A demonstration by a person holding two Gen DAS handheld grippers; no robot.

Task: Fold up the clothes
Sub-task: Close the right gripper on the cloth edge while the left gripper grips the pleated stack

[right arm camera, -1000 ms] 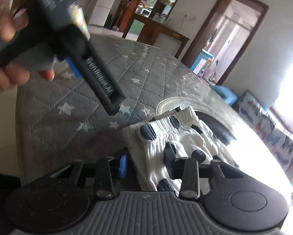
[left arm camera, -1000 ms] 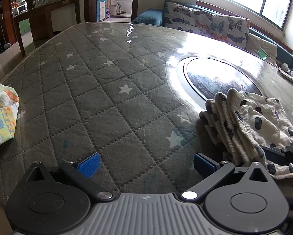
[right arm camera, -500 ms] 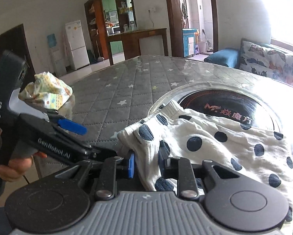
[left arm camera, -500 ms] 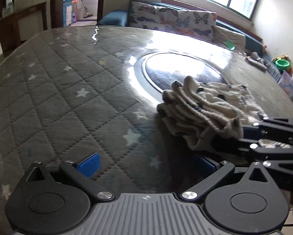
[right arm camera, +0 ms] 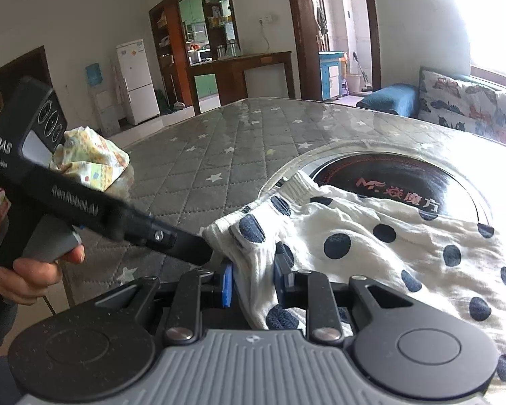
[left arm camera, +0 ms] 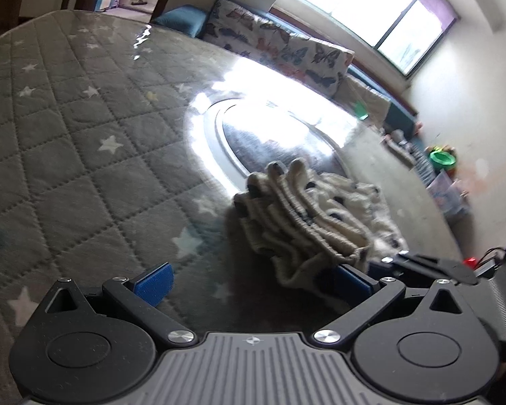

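Polka-dot garment [right arm camera: 371, 236] lies bunched on the quilted star-patterned surface [right arm camera: 219, 155], draped over the near rim of the dark round inset plate [right arm camera: 398, 182]. The right gripper [right arm camera: 253, 283] has its jaws nearly closed, clamping a fold of the cloth's edge at about 6 o'clock in its view; a second ago they stood wider and have since narrowed onto the fabric. The left gripper [left arm camera: 253, 280] has jaws spread wide, holding nothing, its right blue pad just beside the cloth's ribbed edge at 4 o'clock. Compared with before, the left view has swung toward the window. A colourful bundle [right arm camera: 94, 158] sits at 9 o'clock.
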